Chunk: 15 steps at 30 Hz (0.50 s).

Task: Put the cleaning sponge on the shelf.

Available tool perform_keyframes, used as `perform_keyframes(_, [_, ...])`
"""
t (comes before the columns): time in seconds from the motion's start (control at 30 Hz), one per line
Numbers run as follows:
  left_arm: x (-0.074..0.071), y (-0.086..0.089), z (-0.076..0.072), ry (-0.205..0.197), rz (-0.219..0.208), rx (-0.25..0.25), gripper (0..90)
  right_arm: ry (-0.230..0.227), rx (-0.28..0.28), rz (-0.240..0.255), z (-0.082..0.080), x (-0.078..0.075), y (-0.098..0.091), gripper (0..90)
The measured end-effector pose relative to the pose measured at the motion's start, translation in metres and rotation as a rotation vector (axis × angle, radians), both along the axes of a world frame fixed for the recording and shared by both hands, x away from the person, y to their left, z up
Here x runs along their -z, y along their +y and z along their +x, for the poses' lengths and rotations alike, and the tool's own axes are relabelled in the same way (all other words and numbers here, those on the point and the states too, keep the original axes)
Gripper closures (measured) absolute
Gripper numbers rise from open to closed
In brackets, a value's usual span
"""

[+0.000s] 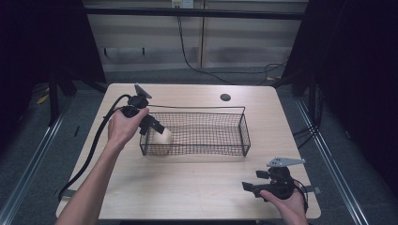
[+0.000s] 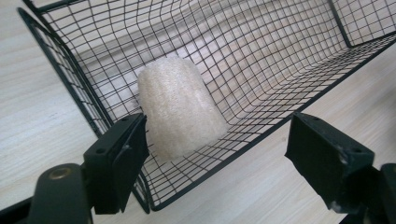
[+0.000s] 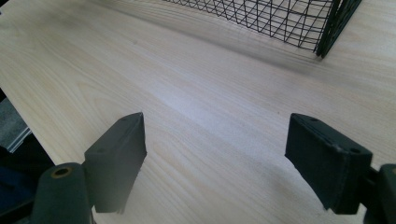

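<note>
High view: a pale loofah-like sponge (image 1: 162, 136) is seen lying inside the black wire basket (image 1: 234, 110), at its left end, close against the left wall. The basket is set mid-table on the light wooden table (image 1: 197, 187), long side across. The left gripper (image 1: 157, 127) is held over the basket's left rim, angled down toward the sponge, so it is judged that the sponge is either about to be picked out or has just been dropped in; which one cannot be told.

Left gripper view: the sponge (image 2: 180, 112) is seen standing on the mesh floor, in the corner. The jaws are spread wide apart, wider than the sponge. The left pad is close beside the sponge's lower edge; contact cannot be confirmed. The right pad is well clear, out over the basket's near rim (image 2: 280, 126). Nothing is gripped.

Right gripper (image 1: 251, 186) is parked near the table's front right corner, well apart from the basket, probably kept out of the way while the other hand works. Right gripper view: jaws are wide apart over bare tabletop (image 3: 196, 116), nothing held, with a basket corner (image 3: 327, 37) seen farther off.
</note>
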<state>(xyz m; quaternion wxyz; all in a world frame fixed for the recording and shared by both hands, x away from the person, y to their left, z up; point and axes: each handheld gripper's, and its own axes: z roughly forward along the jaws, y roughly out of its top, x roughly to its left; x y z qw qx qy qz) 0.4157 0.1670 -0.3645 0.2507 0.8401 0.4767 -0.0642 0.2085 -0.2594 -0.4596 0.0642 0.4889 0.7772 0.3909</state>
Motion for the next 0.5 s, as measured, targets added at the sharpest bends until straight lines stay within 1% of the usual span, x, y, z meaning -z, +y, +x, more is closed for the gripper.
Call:
perform_keyframes(0.07, [-0.001,0.004,-0.002,-0.008,-0.021,0.009,20.2,-0.003,-0.003,0.002,0.0,0.0,0.0,20.0])
perform_keyframes(0.1, [-0.002,0.006,-0.003,-0.01,-0.027,0.005,19.7,-0.001,-0.002,0.001,0.0,0.0,0.0,20.0])
perform_keyframes(0.13, [-0.003,0.007,-0.003,-0.012,-0.019,0.013,19.5,-0.002,-0.003,0.0,0.0,0.0,0.0,20.0])
perform_keyframes(0.17, [-0.004,0.009,-0.005,-0.023,-0.019,0.015,19.8,-0.003,-0.003,0.002,0.0,0.0,0.0,20.0])
perform_keyframes(0.23, [-0.006,0.011,-0.008,-0.036,-0.019,0.031,22.7,-0.002,-0.001,0.0,0.0,0.0,0.0,20.0])
perform_keyframes(0.27, [-0.007,0.013,-0.009,-0.047,-0.029,0.027,23.4,-0.002,-0.001,-0.001,0.0,0.0,0.0,20.0])
perform_keyframes(0.3, [-0.008,0.014,-0.011,-0.046,-0.045,0.023,23.4,-0.003,-0.002,-0.001,0.0,0.0,0.0,20.0])
perform_keyframes(0.33, [-0.007,0.016,-0.011,-0.043,-0.052,0.036,23.4,0.001,-0.001,0.002,0.0,0.0,0.0,20.0])
perform_keyframes(0.37, [-0.008,0.018,-0.012,-0.044,-0.052,0.05,23.5,-0.001,-0.002,0.001,0.0,0.0,0.0,20.0])
perform_keyframes(0.43, [-0.008,0.019,-0.015,-0.057,-0.053,0.047,23.5,0.001,-0.002,0.002,0.0,0.0,0.0,20.0])
perform_keyframes(0.5, [-0.008,0.023,-0.018,-0.062,-0.059,0.064,23.5,-0.001,-0.002,0.001,0.0,0.0,0.0,20.0])
